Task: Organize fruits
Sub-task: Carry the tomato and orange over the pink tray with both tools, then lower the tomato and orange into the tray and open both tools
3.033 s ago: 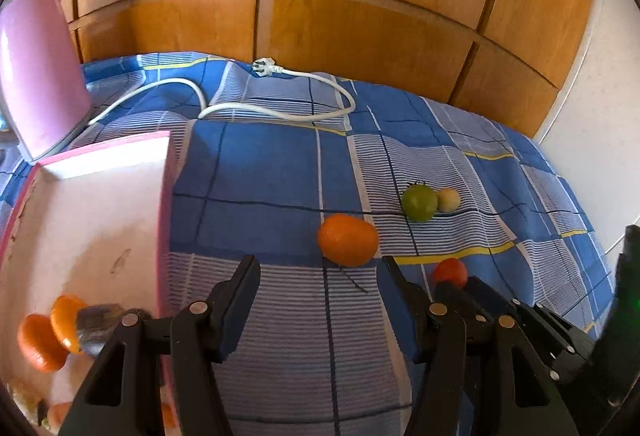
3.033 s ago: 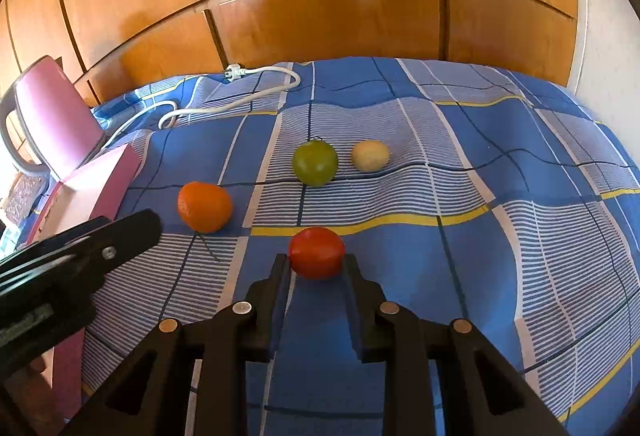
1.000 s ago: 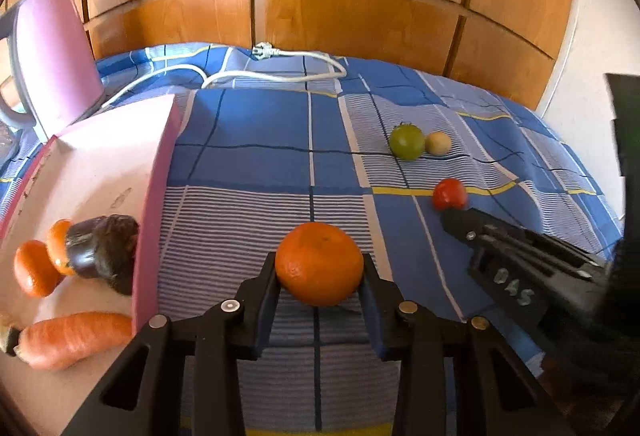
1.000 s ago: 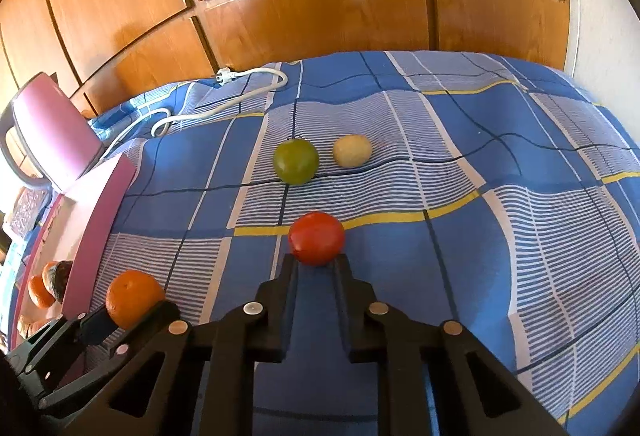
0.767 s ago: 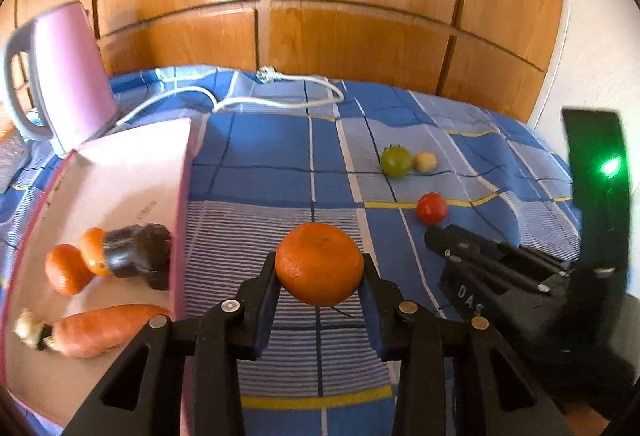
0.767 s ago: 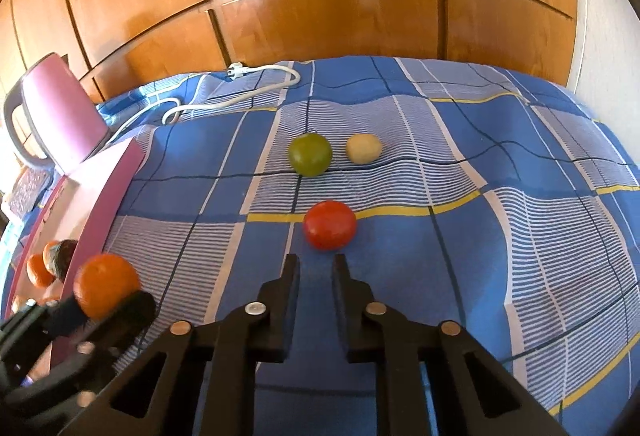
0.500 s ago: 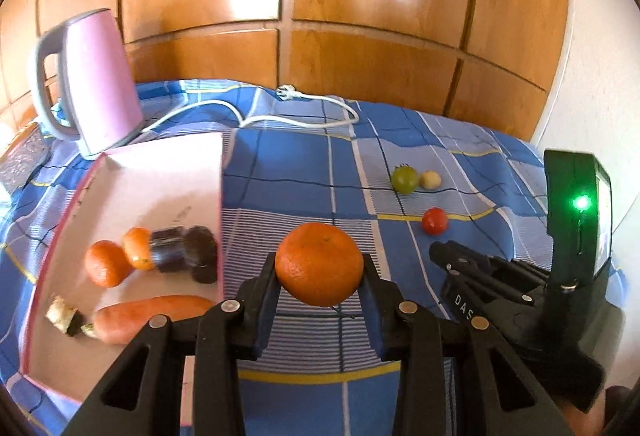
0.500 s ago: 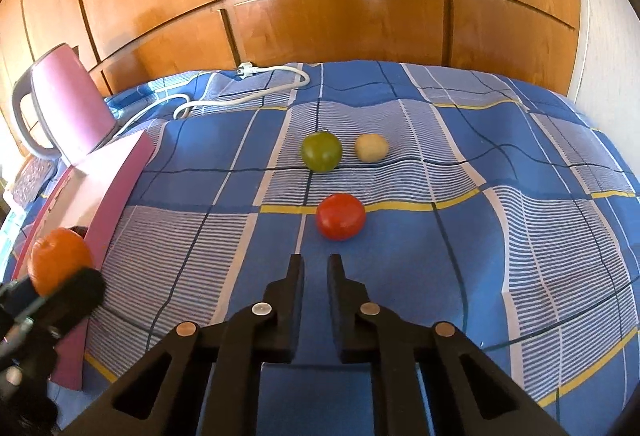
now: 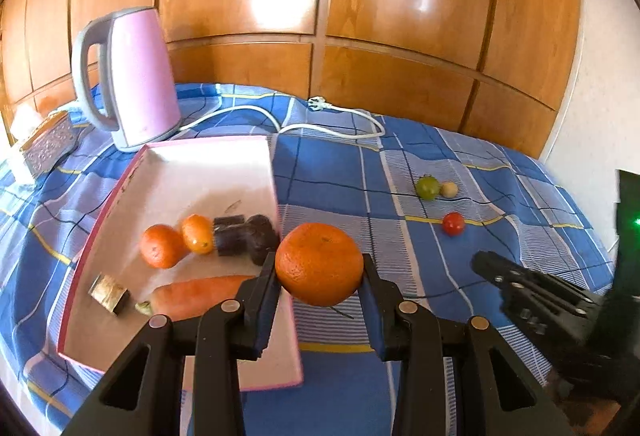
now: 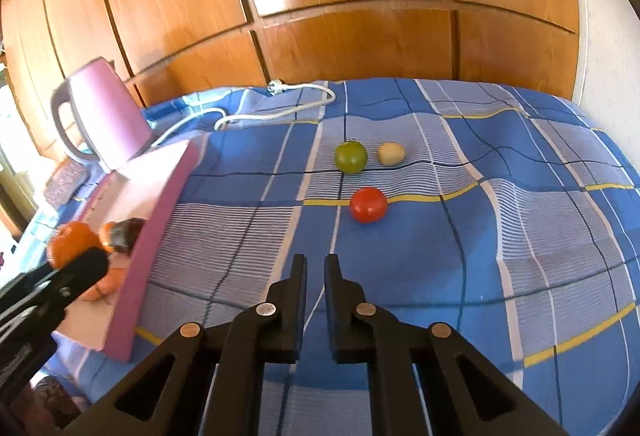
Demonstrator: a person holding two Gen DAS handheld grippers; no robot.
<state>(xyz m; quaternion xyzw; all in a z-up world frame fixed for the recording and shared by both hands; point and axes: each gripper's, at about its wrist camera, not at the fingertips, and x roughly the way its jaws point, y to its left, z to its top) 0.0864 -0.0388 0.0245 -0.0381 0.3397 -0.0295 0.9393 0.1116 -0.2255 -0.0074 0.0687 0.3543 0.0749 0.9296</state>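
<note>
My left gripper [image 9: 319, 278] is shut on a large orange [image 9: 319, 263], lifted off the blue checked cloth beside the right wall of the pink tray [image 9: 200, 172]. The same orange [image 10: 72, 243] shows at the far left of the right wrist view. My right gripper [image 10: 315, 268] is shut with nothing between its fingers, and sits short of the red tomato [image 10: 368, 204]. Behind the tomato lie a green tomato [image 10: 351, 156] and a small pale fruit [image 10: 391, 153]. These three also appear as the red tomato [image 9: 453, 223], green tomato [image 9: 427, 187] and pale fruit [image 9: 449, 189].
The tray holds two small oranges [image 9: 162, 246], a dark aubergine piece [image 9: 244, 243], a carrot [image 9: 196, 296] and a small cut stub [image 9: 108, 294]. A pink kettle [image 9: 132, 76] stands behind the tray, its white cord [image 9: 332, 116] trailing across the cloth. Wooden panels close off the back.
The left gripper has risen and drawn back with the orange, so the whole tray and kettle now show. The right gripper has pulled back from the red tomato, its fingers closing together empty.
</note>
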